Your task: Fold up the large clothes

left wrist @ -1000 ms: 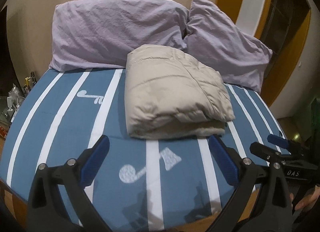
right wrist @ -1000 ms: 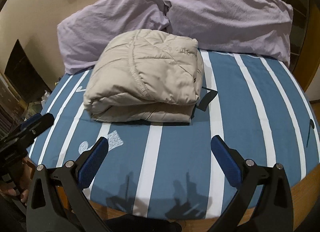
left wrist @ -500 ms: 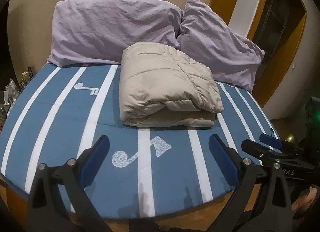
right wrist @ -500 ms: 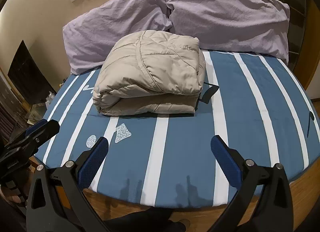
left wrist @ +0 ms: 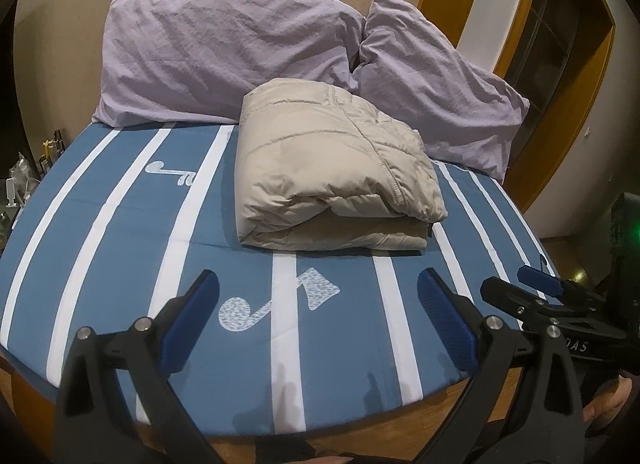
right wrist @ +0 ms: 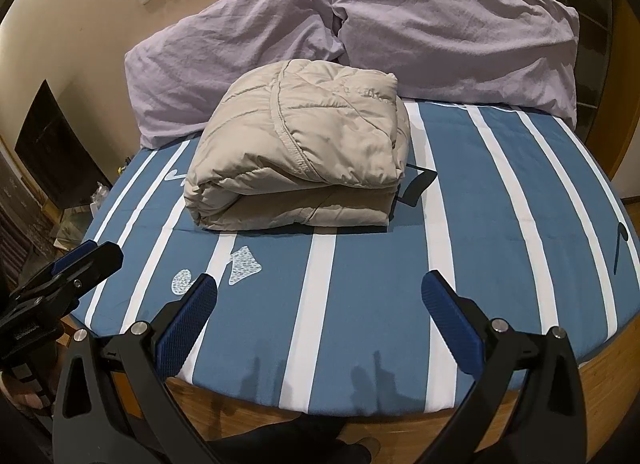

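A beige padded jacket (left wrist: 332, 168) lies folded in a thick bundle on the blue striped bed (left wrist: 120, 224), in front of the pillows. It also shows in the right wrist view (right wrist: 304, 148). My left gripper (left wrist: 318, 304) is open and empty, held back over the bed's near edge, well short of the jacket. My right gripper (right wrist: 320, 304) is open and empty too, at about the same distance from it. Each gripper shows at the side of the other's view: the right one (left wrist: 540, 292) and the left one (right wrist: 76, 264).
Two lilac pillows (left wrist: 224, 56) (left wrist: 436, 88) lean on the wall behind the jacket. The bed's wooden frame (right wrist: 608, 376) runs along the near edge. A dark cabinet (right wrist: 52, 148) and small clutter stand left of the bed. A doorway (left wrist: 552, 64) is at right.
Both grippers have drawn back from the bed, so the folded jacket looks farther away and the wooden near edge has come into view. The jacket has not moved.
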